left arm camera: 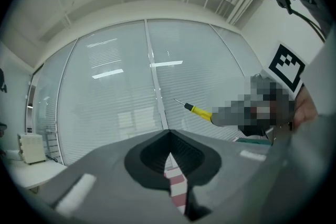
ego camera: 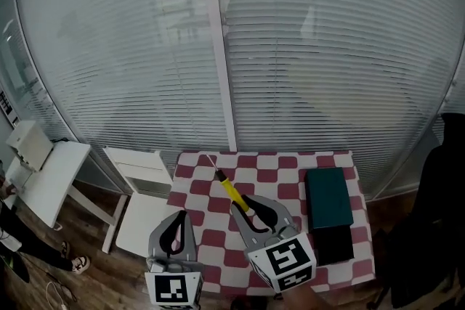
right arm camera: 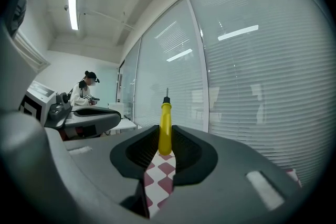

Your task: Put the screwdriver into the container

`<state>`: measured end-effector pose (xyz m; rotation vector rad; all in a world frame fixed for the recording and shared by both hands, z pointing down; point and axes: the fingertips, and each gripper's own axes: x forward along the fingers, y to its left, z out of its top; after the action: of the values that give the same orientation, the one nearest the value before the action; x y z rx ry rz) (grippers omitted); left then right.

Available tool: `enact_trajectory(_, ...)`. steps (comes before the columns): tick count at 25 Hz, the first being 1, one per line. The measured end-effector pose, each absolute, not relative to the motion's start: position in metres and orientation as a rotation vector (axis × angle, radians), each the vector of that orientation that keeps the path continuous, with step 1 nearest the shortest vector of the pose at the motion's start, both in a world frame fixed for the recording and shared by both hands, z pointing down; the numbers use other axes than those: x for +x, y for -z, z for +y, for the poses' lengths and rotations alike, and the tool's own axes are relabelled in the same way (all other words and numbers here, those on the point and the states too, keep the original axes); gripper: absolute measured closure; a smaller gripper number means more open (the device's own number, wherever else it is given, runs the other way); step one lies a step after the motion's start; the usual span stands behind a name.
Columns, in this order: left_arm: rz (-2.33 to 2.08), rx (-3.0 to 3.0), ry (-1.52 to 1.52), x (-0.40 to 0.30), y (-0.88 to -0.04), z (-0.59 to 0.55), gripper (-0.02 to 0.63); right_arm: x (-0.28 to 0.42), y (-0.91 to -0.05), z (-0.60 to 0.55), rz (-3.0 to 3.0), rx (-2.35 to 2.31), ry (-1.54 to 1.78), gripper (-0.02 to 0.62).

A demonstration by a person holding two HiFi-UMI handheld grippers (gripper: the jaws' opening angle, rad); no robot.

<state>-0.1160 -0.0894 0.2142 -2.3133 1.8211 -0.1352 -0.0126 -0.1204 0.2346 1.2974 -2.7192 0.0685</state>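
Observation:
The screwdriver (ego camera: pixel 232 189) has a yellow handle and a thin metal shaft, and it points up and away over the red-and-white checkered table (ego camera: pixel 290 163). My right gripper (ego camera: pixel 248 202) is shut on its handle; in the right gripper view the screwdriver (right arm camera: pixel 165 126) stands upright between the jaws of that gripper (right arm camera: pixel 165 138). The dark green container (ego camera: pixel 328 196) sits at the table's right side, right of this gripper. My left gripper (ego camera: pixel 179 215) hovers at the table's left front corner, jaws closed on nothing, and its own view shows the same closed gripper (left arm camera: pixel 169 135) with the screwdriver (left arm camera: pixel 199 110) to its right.
A black flat box (ego camera: pixel 336 244) lies just in front of the green container. A white chair (ego camera: pixel 142 192) and a white side table (ego camera: pixel 43 178) stand left of the table. A glass wall with blinds (ego camera: pixel 232 47) runs behind. A person (right arm camera: pixel 84 91) stands far off.

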Motion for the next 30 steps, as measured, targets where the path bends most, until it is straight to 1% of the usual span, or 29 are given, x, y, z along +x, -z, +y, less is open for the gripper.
enact_trajectory(14, 1.611, -2.516, -0.004, -0.094, -0.212, -0.059, 0.606, 0.01, -0.228, -0.072, -2.523, 1.524, -0.021, 0.499)
enact_trajectory(23, 1.424, -2.659, -0.057, -0.054, -0.222, -0.034, 0.606, 0.063, -0.238, -0.031, -2.325, 1.718, -0.023, 0.499)
enact_trajectory(30, 1.299, -2.719, -0.082, -0.007, -0.219, -0.02, 0.606, 0.117, -0.233, 0.0, -2.224, 1.86, -0.025, 0.499)
